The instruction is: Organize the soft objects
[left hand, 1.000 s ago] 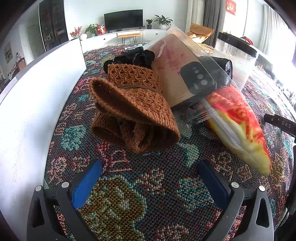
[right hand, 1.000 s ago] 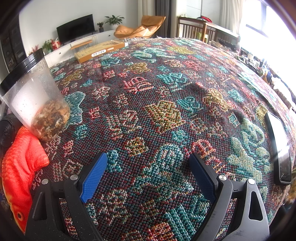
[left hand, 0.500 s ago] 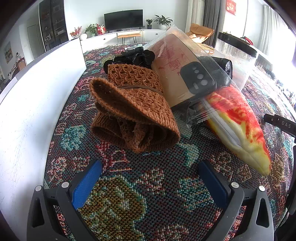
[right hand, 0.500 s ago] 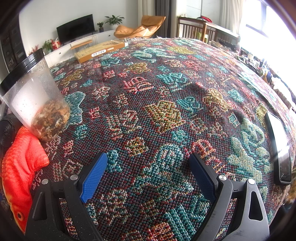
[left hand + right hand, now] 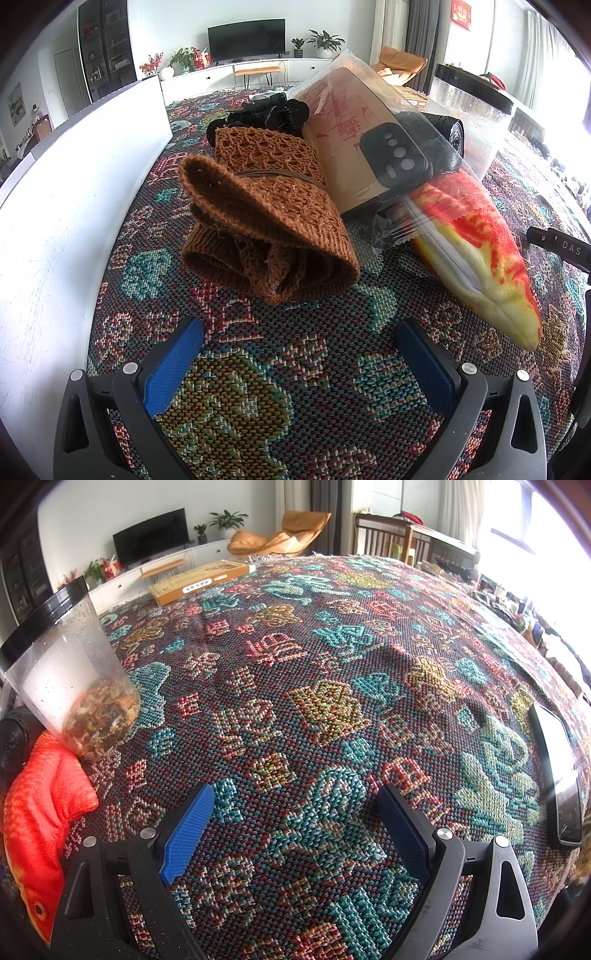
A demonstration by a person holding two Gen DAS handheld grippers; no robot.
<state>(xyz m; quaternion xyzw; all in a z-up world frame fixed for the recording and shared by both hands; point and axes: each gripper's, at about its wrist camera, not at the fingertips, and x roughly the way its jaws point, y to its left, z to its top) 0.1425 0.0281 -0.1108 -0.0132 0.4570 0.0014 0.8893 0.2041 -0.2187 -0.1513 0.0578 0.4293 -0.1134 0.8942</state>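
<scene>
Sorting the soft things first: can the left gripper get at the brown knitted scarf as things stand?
Probably yes. The left gripper is open, the scarf lies straight ahead on the tablecloth, and nothing sits between them.

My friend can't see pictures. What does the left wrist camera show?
A folded brown knitted cloth lies on a colourful woven blanket, just ahead of the open left claw. Beside it lies a red and yellow plush fish.

From my right wrist camera the fish toy (image 5: 37, 823) is cut off at nine o'clock. My left camera's two-o'clock glare swallows the jar (image 5: 476, 122) top (contents unreadable there). A black bundle (image 5: 266, 112) sits half hidden behind the knit (image 5: 266, 206); I can't identify it.
</scene>
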